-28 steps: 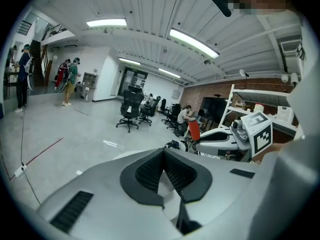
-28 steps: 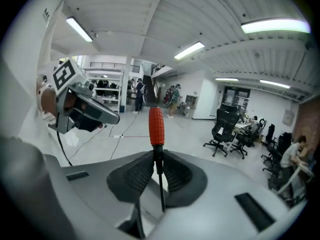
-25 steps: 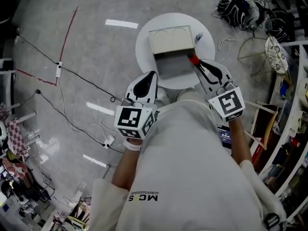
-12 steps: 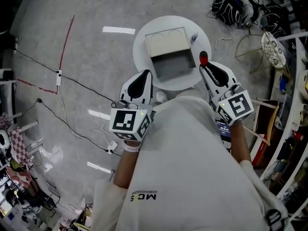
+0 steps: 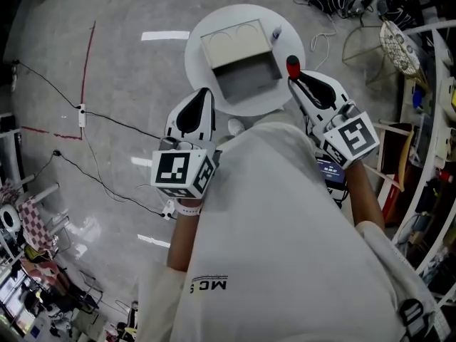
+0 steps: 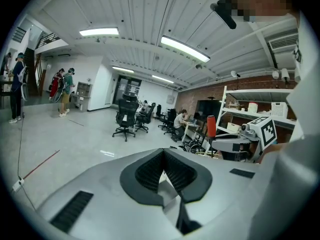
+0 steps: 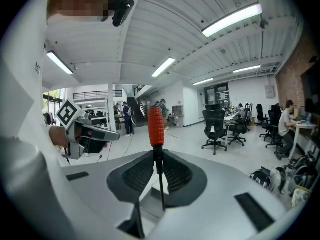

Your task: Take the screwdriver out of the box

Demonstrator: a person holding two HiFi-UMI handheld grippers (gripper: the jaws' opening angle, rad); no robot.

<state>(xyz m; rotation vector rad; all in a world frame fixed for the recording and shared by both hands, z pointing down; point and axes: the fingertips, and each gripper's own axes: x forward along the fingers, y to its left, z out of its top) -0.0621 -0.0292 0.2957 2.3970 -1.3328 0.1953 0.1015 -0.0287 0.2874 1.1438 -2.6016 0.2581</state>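
An open cardboard box [image 5: 247,83] with its lid [image 5: 226,45] folded back lies on the round white table [image 5: 203,71]. My right gripper [image 5: 296,84] hovers beside the box's right edge, shut on the screwdriver. Its red handle [image 5: 292,67] sticks out past the jaw tips, clear of the box. In the right gripper view the red handle [image 7: 155,124] stands upright and the dark shaft [image 7: 160,176] is pinched between the pads. My left gripper [image 5: 197,112] is at the table's near left edge, shut and empty; in its own view the pads [image 6: 150,170] meet.
A small blue-tipped item [image 5: 276,32] lies on the table behind the box. Cables [image 5: 107,112] trail over the grey floor at the left. Shelving and clutter [image 5: 420,120] line the right side. Office chairs [image 7: 216,126] and people stand far off.
The right gripper has carried the screwdriver from the box's right rim up and out to the side, its handle now tilted upward. The left gripper has hardly moved.
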